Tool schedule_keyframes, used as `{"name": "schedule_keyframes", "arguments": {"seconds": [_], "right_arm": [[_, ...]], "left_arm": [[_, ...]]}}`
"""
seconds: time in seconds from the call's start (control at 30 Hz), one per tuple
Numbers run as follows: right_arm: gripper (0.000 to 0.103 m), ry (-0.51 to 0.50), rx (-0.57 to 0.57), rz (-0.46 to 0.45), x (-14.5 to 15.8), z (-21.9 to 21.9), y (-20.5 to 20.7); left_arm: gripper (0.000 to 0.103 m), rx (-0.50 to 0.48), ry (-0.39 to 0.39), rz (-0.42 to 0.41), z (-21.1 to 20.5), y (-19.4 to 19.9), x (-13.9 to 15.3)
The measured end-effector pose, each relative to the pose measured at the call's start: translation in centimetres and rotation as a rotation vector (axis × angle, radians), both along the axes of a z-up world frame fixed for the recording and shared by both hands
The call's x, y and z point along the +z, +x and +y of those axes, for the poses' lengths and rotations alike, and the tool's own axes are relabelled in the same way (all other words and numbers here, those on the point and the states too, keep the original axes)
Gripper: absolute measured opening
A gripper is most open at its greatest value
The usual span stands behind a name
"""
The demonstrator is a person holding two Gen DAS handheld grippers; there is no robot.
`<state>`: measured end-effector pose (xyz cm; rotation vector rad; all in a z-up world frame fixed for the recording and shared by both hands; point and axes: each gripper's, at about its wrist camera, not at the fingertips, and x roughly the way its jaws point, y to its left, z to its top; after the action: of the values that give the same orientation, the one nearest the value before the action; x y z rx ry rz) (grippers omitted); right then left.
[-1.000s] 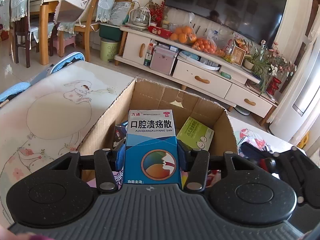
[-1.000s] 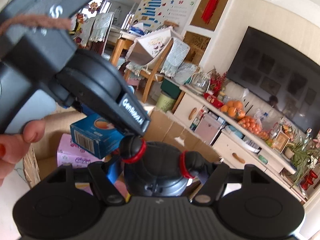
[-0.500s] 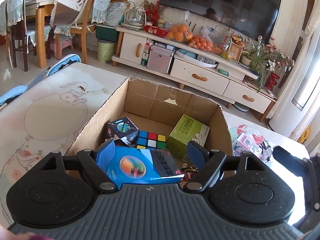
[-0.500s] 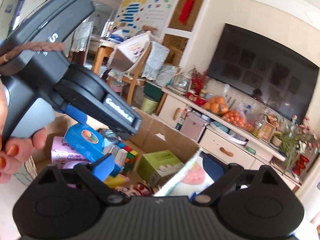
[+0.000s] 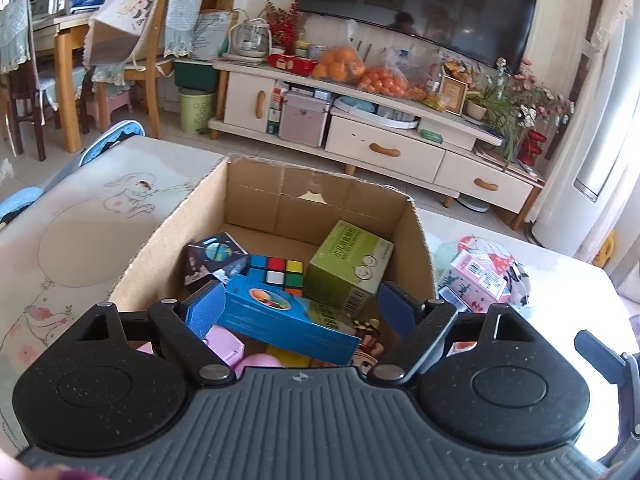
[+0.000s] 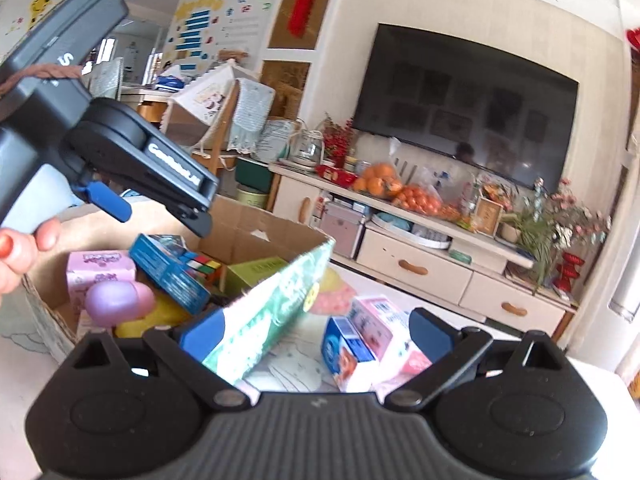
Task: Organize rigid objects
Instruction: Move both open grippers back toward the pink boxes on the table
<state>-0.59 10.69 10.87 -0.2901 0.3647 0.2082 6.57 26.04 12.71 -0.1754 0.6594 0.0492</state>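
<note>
A cardboard box (image 5: 160, 240) stands on the table and holds several items: a blue medicine box (image 5: 280, 320) lying on top, a green box (image 5: 348, 264), a colour cube (image 5: 276, 270) and a dark printed box (image 5: 214, 258). My left gripper (image 5: 298, 310) is open above the box, with the blue box lying loose below it. My right gripper (image 6: 316, 330) is open to the right of the cardboard box (image 6: 256, 224). A green printed carton (image 6: 272, 308) leans against its left finger (image 6: 202, 332). The left gripper's body (image 6: 112, 152) shows at upper left.
A pink carton (image 5: 476, 280) and small cartons (image 6: 368, 340) lie on the table right of the cardboard box. Pink and yellow toys (image 6: 120, 300) lie in the box. A TV cabinet (image 5: 380, 148) and chairs stand beyond the table.
My left gripper opened and dropped the blue medicine box into the cardboard box. My right gripper let go of a dark round object and opened; a green carton now leans by its left finger.
</note>
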Motion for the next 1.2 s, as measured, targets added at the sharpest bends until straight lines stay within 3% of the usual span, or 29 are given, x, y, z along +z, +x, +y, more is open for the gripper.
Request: {"name": "schedule_keyframes", "arguments": {"seconds": [0.8,1.2], "right_arm": [[0.098,0.06,-0.142,0.036,-2.9,-7.1,1.0],[0.102,0.14,-0.279,0.121,-5.0,-12.6,3.3]], "left_arm": [[0.103,-0.121,0.049,-0.023,0.1,0.9,-0.6],[0.103,-0.209,0.078,-0.086,-0.6,0.6,-1.1]]}}
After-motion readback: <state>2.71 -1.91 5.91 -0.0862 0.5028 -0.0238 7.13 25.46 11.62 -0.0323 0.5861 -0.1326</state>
